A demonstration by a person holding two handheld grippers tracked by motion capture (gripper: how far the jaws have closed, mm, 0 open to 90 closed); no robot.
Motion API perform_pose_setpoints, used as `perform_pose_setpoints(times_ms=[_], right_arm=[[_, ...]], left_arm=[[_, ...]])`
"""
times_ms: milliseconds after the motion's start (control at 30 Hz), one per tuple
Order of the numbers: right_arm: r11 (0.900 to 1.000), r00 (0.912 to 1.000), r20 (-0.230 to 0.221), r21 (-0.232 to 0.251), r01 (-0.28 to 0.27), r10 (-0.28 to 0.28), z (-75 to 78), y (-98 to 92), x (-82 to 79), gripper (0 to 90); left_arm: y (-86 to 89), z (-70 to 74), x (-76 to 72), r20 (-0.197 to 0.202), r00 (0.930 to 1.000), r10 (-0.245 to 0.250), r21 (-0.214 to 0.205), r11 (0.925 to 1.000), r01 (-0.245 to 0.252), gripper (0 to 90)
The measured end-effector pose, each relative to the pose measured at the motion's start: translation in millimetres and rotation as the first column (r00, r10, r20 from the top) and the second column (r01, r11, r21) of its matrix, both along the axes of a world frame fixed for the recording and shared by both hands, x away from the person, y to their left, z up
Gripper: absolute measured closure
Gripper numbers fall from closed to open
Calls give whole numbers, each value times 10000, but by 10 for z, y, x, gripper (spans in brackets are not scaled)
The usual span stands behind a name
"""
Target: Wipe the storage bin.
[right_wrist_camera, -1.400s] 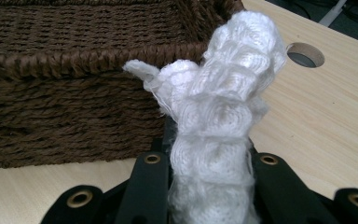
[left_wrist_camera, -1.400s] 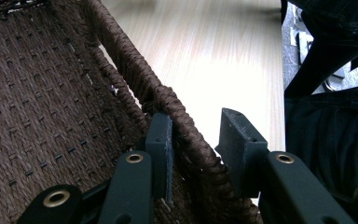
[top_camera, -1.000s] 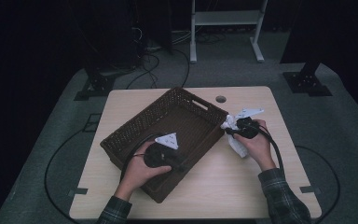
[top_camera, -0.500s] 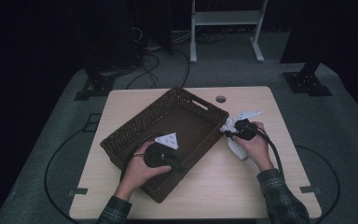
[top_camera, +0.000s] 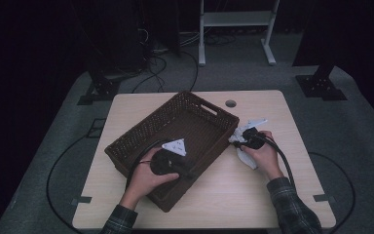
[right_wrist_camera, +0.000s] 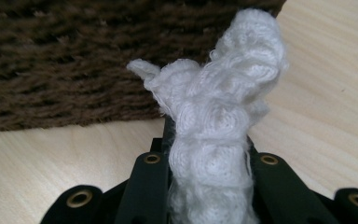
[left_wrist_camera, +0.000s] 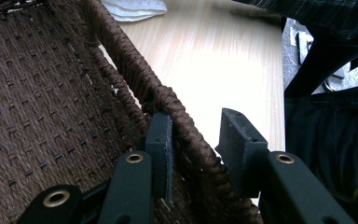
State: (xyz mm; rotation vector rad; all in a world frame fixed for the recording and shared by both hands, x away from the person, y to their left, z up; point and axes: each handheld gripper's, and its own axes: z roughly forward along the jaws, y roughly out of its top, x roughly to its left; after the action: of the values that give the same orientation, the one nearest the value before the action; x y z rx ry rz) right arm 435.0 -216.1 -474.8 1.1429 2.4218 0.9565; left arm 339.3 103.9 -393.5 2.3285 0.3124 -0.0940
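A dark brown woven basket [top_camera: 136, 141] lies at a slant on the pale wooden table [top_camera: 277, 195]. My left gripper [top_camera: 189, 171] reaches over the basket's near right wall [left_wrist_camera: 177, 107]. One pad [left_wrist_camera: 161, 140] lies against the inside of that wall and the other stands on the outside, so the wall is held between them. Just right of the basket, my right gripper [top_camera: 242, 140] is shut on a bunched white knitted cloth [right_wrist_camera: 219, 116]. The cloth stands up between the jaws, facing the basket's side [right_wrist_camera: 74, 70]. Its loose end trails on the table [top_camera: 247, 159].
A small round hole [top_camera: 231, 103] sits in the table near its far edge. Behind the table a white frame [top_camera: 233, 19] stands on the grey floor, with cables and dark stand feet [top_camera: 321, 87] around it. Cables trail from both grippers toward the person.
My right gripper has sunk a little toward the table with the white cloth still in it. The left gripper and the basket have stayed put.
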Motion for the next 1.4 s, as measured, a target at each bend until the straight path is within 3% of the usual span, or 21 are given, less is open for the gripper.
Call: perform_pose_setpoints(times_ms=[500, 1200, 1400], right_arm=[[9999, 10000, 34, -108, -64, 65, -13, 20, -37, 748], [9981, 9962, 815, 520, -336, 293, 314, -13, -190, 747], [9975, 9940, 1006, 507, -494, 441, 386, -16, -227, 746]], left_arm=[[4, 0, 0, -10, 10000, 11, -19, 10000, -11, 646], [3, 0, -3, 2, 10000, 23, -21, 10000, -23, 645], [3, 0, -1, -3, 10000, 14, -18, 10000, -14, 645]])
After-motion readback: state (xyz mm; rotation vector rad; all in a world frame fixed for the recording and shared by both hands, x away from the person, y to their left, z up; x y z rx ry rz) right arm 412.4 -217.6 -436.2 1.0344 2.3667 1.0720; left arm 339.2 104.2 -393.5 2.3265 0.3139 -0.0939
